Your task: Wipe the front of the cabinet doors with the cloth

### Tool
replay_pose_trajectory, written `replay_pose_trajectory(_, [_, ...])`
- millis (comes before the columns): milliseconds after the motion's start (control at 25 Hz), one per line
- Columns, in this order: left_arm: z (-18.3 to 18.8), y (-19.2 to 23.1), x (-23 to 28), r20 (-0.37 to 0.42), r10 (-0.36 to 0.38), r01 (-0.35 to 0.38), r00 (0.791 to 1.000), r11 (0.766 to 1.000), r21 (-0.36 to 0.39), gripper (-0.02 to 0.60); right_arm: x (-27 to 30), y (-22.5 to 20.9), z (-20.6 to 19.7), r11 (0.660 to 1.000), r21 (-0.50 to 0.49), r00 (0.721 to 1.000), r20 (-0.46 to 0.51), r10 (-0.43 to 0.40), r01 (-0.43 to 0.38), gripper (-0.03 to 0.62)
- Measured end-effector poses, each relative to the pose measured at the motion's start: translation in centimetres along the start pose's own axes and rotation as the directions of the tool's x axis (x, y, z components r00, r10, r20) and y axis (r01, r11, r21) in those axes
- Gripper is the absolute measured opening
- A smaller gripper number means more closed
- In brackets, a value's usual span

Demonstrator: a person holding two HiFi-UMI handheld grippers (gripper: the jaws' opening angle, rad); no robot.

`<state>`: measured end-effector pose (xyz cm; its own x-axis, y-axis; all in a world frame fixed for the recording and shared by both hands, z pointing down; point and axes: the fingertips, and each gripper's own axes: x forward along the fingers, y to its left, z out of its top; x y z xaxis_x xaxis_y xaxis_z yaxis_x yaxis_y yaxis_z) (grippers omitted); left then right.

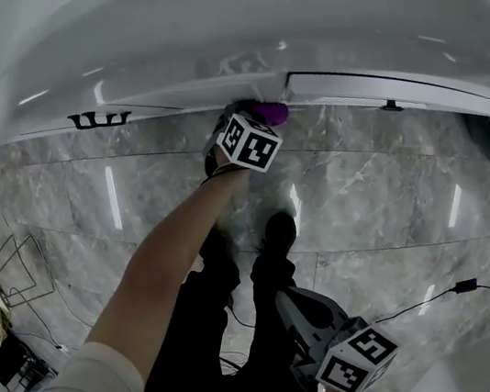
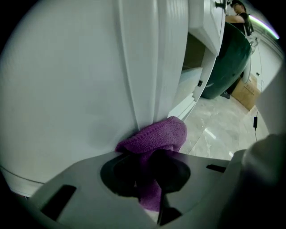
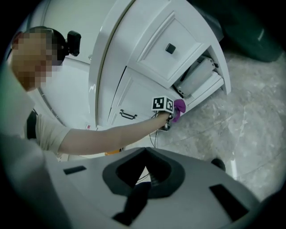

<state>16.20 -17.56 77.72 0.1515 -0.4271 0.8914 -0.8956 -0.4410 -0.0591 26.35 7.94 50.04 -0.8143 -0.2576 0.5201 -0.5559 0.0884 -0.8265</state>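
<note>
While the left gripper clamps the purple cloth against the cabinet door at its lower edge, the right gripper hangs closed and empty, so wiping seems under way but unfinished.

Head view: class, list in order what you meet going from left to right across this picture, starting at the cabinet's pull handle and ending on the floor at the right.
black pull handle → purple cloth → small black knob → black cable plug

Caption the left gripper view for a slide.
Left gripper clamps a purple cloth, pressing it against the white cabinet door.
</note>
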Motion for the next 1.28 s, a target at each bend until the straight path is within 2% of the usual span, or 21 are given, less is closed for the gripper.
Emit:
replay_pose_trajectory(160, [-0.9, -0.4, 2.9, -0.008, -0.006, 0.006, 1.0, 1.0, 0.017, 0.072, -0.6, -1.9, 0.8, 0.999, -0.019, 0.999, 0.023, -0.043, 0.044, 0.009])
replay_pose_trajectory(320, [-2.2, -0.6, 3.7, -0.031, -0.026, 0.027, 0.999, 0.999, 0.043, 0.072, -1.5, -2.4, 1.2, 0.997, -0.016, 0.996, 0.038, -0.077, 0.078, 0.009])
replay_pose_trajectory(480, [-2.0, -0.8, 0.1, -0.029, -0.046, 0.049, 0.999, 0.993, 0.107, 0.072, -2.0, -0.6, 2.1, 0.996, -0.035, 0.996, 0.032, -0.085, 0.086, 0.009])
replay_pose_trajectory(560, [-1.8, -0.4, -4.4, 0.004, -0.104, 0.103, 0.995, 0.985, 0.136, 0.072, -1.8, 2.5, 2.7, 0.996, -0.064, 0.998, 0.034, -0.052, 0.054, 0.009])
replay_pose_trajectory(640, [-2.2, 1.1, -11.0, 0.053, -0.177, 0.169, 0.983, 0.976, 0.135, 0.072, -1.8, 7.3, 2.6, 0.992, -0.128, 1.0, 0.004, -0.008, 0.008, 0.009])
replay_pose_trajectory(760, [-4.9, 5.2, -23.2, 0.105, -0.217, 0.213, 0.971, 0.976, 0.048, 0.072, -2.8, 14.6, 0.3, 0.97, -0.232, 0.991, -0.123, 0.05, -0.077, 0.009])
replay_pose_trajectory(920, [-6.8, 11.0, -36.3, 0.21, -0.193, 0.217, 0.958, 0.971, -0.1, 0.072, -3.1, 21.6, -2.1, 0.934, -0.323, 0.971, -0.228, 0.077, -0.15, 0.009])
replay_pose_trajectory(1040, [-9.5, 14.3, -44.4, 0.25, -0.128, 0.176, 0.96, 0.967, -0.182, 0.072, -2.6, 25.4, -3.0, 0.912, -0.367, 0.956, -0.284, 0.076, -0.181, 0.009])
replay_pose_trajectory(1160, [-11.6, 15.5, -51.1, 0.289, -0.061, 0.139, 0.955, 0.956, -0.258, 0.072, -2.6, 28.8, -2.7, 0.882, -0.423, 0.945, -0.321, 0.07, -0.209, 0.009])
replay_pose_trajectory(1280, [-12.8, 15.0, -56.6, 0.334, -0.038, 0.147, 0.942, 0.941, -0.306, 0.072, -2.6, 32.1, -2.1, 0.846, -0.488, 0.945, -0.321, 0.058, -0.217, 0.009])
